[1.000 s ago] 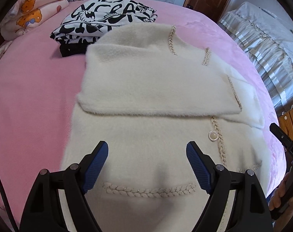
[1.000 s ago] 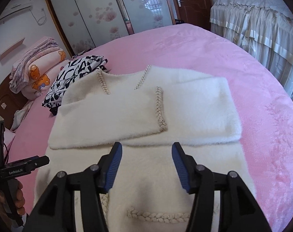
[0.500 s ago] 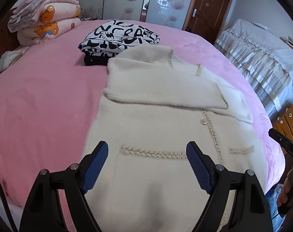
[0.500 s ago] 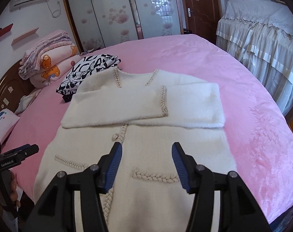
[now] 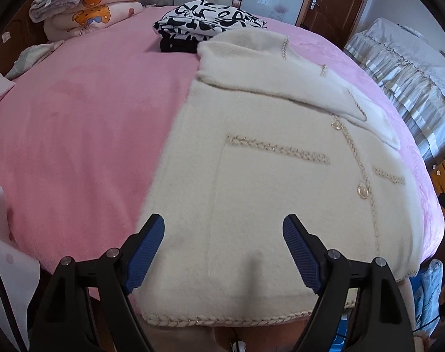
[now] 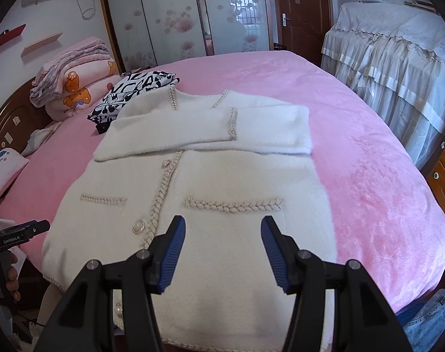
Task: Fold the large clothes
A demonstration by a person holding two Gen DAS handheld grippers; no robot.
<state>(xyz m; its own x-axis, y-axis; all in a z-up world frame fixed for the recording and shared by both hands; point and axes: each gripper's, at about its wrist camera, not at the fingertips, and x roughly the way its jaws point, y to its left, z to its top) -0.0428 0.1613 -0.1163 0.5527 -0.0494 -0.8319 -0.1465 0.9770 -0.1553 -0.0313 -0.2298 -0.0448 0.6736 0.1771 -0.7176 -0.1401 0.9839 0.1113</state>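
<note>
Both grippers — left gripper (image 5: 223, 252), right gripper (image 6: 222, 253) — are held spread and empty above the cream cardigan (image 6: 193, 193); its braided hem (image 5: 222, 319) should be pinched evenly

White lettering "GenRobot.AI" runs along the left gripper's black body (image 6: 15, 238); nothing else is legible.

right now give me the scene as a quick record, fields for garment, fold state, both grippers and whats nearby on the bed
garment: cream fuzzy cardigan, braided trim, lying front up on pink bed
fold state: both sleeves folded across the chest; hem hangs unfolded at the bed's near edge
left gripper: open, empty, above the hem
right gripper: open, empty, above the lower front
nearby: black-and-white folded clothes at the collar; stacked quilts by the headboard
</note>
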